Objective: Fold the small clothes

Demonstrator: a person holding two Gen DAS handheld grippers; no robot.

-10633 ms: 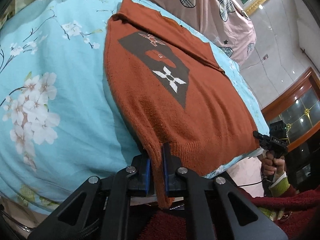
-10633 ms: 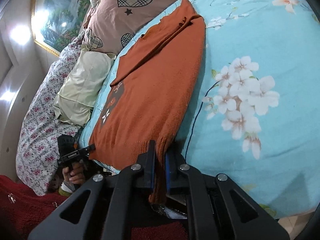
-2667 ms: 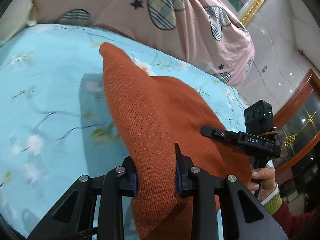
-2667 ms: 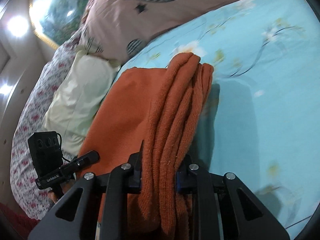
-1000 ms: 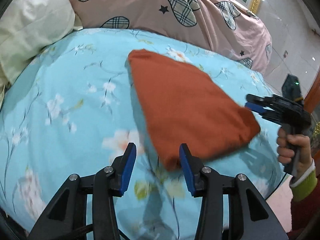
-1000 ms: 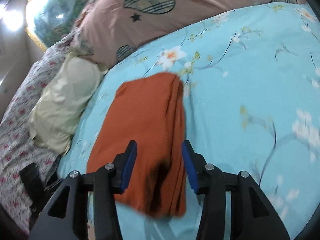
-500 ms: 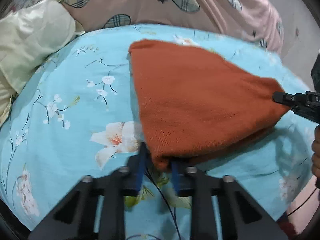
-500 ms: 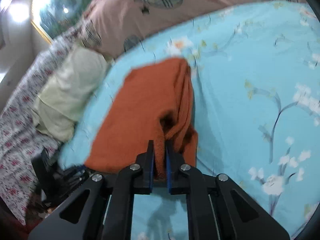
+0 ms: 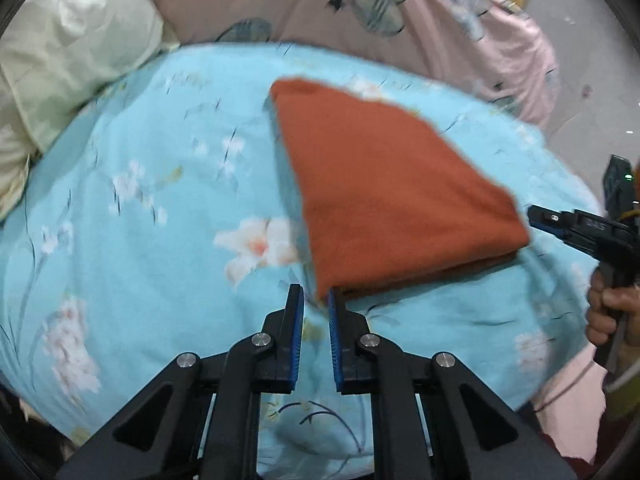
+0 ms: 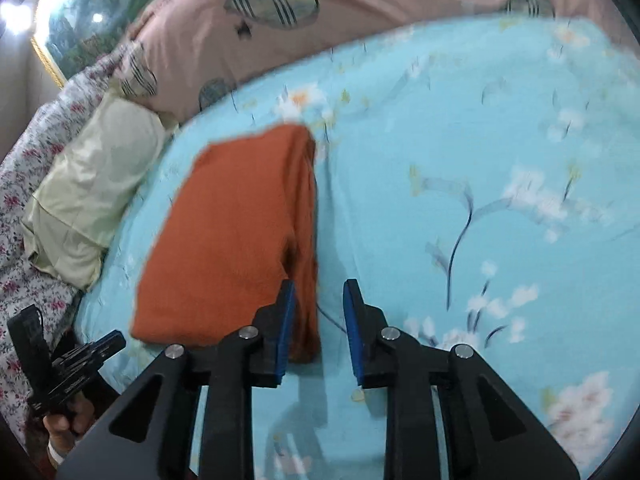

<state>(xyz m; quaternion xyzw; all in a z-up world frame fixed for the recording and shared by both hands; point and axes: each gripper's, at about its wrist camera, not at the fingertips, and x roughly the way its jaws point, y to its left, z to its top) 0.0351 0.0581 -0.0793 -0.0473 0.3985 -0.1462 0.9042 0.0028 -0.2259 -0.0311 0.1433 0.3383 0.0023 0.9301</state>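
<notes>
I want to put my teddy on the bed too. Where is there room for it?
The light blue flowered bedcover is bare to the right of the folded rust-orange knitted sweater, and also between the sweater and the pale cream pillow. It is crowded along the pink heart-patterned quilt and beside the pillow.

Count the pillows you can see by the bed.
1: a pale yellow pillow lies at the far left edge of the blue sheet, beside the pink quilt. Others may be hidden under it.
</notes>
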